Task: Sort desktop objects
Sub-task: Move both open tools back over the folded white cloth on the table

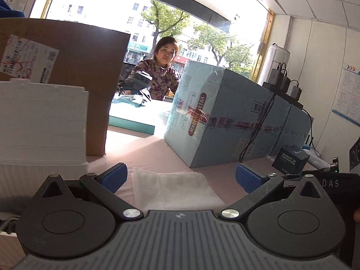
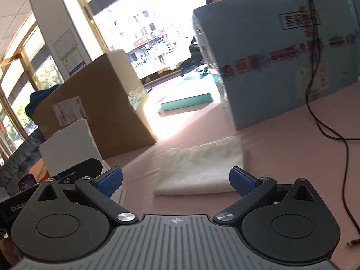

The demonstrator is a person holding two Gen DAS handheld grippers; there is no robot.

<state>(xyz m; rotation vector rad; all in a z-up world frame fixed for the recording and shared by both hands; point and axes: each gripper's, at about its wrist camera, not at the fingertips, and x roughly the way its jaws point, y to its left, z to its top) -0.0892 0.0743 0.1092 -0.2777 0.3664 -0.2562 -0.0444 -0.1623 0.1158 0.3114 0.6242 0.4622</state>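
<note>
A: Two tools, both spread wide and empty: left tool (image 1: 181, 178), then right tool (image 2: 176, 181).

B: And the folded white cloth (image 2: 200, 168)?

A: Flat on the pink worktop (image 2: 281, 157), just ahead between the right tool's fingers. Probably soft, light, floppy; pinch its near folded edge.

B: Surroundings?

A: Brown carton (image 2: 101, 112) ahead-left, blue box (image 2: 281, 67) ahead-right, bright window beyond.

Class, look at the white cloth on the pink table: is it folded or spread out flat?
Folded. In the right wrist view the white cloth shows a thick, doubled near edge and a compact rectangular shape on the table.
</note>
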